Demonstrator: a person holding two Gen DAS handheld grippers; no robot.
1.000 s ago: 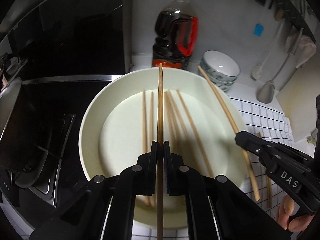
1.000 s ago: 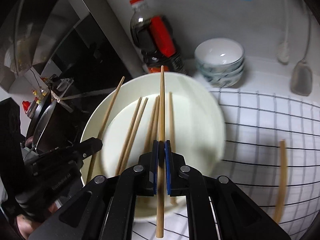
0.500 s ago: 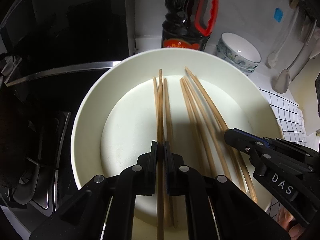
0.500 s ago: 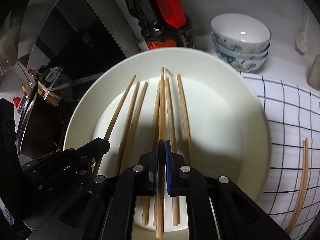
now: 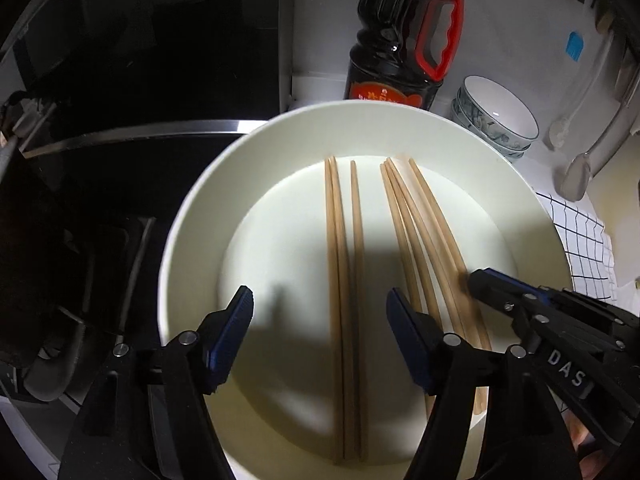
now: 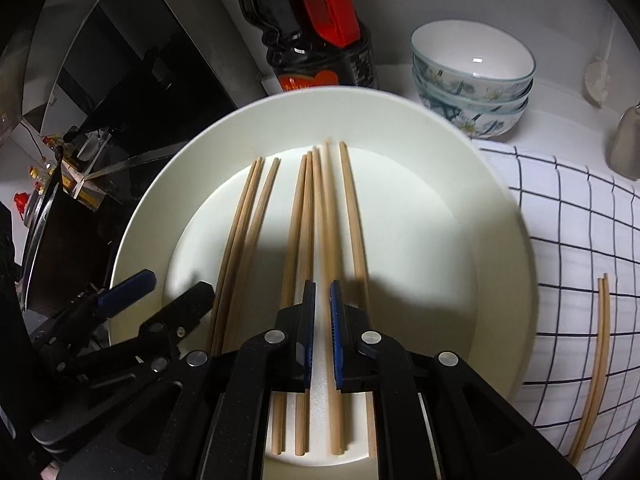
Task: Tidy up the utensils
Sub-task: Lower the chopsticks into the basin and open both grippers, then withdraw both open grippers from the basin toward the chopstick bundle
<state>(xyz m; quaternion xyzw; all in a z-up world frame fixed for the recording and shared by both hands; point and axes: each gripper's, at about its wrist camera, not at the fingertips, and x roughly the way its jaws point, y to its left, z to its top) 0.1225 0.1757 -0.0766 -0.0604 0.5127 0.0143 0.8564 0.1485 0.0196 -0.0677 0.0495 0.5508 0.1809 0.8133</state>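
Chopsticks (image 5: 344, 264): wooden sticks lying flat and roughly parallel in the cream plate (image 5: 192, 240); one more pair (image 6: 596, 344) rests on the checked cloth (image 6: 580, 216) at 3 o'clock of the plate.
Handling: judged light, stiff and thin; likely to roll or slide on the glazed plate.
Grasp point: near mid-length, pinched across the width.
Left gripper (image 5: 320, 312): jaws opening, wide apart, straddling three loose sticks without touching them.
Right gripper (image 6: 322, 320): jaws opening, barely parted; one stick (image 6: 332, 240) runs through the gap, and whether the pads press on it cannot be told.
Hazard: the plate and the stacked bowls (image 6: 472, 80) at 1 o'clock are breakable.
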